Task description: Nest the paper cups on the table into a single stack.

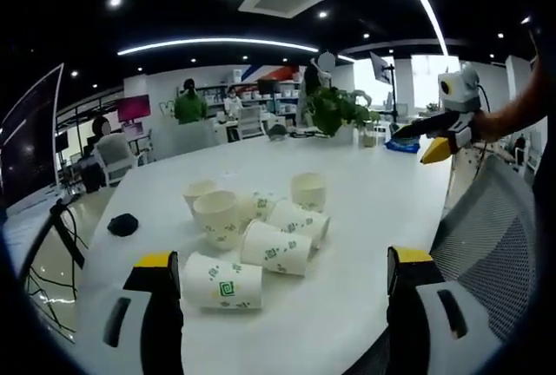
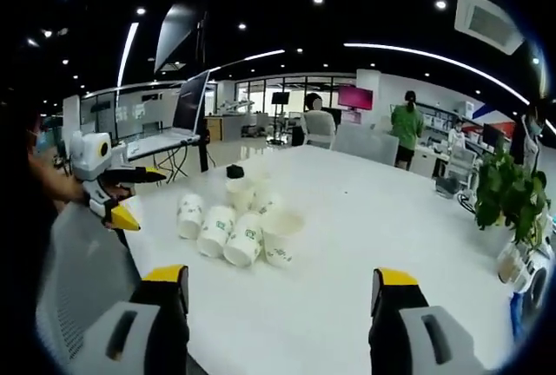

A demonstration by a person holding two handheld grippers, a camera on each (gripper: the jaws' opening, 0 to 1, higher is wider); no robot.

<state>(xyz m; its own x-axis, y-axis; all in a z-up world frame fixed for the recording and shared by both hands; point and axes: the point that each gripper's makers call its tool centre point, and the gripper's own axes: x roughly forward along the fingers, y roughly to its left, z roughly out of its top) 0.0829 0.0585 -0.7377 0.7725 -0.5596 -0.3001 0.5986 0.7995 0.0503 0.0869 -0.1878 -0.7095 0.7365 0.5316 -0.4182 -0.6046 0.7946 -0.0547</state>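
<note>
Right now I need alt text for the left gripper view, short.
A cluster of white paper cups with green print sits unstacked on a white table, some lying on their sides, some upright. The left gripper, open, frames them from below; the right gripper hovers at the table's far right.

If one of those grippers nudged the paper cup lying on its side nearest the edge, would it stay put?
Probably not. The nearest cup lies on its side on the smooth white table, so it would likely roll, curving because it tapers. It looks like thin, empty paper, so probably very light and easily crushed by a firm squeeze.
</note>
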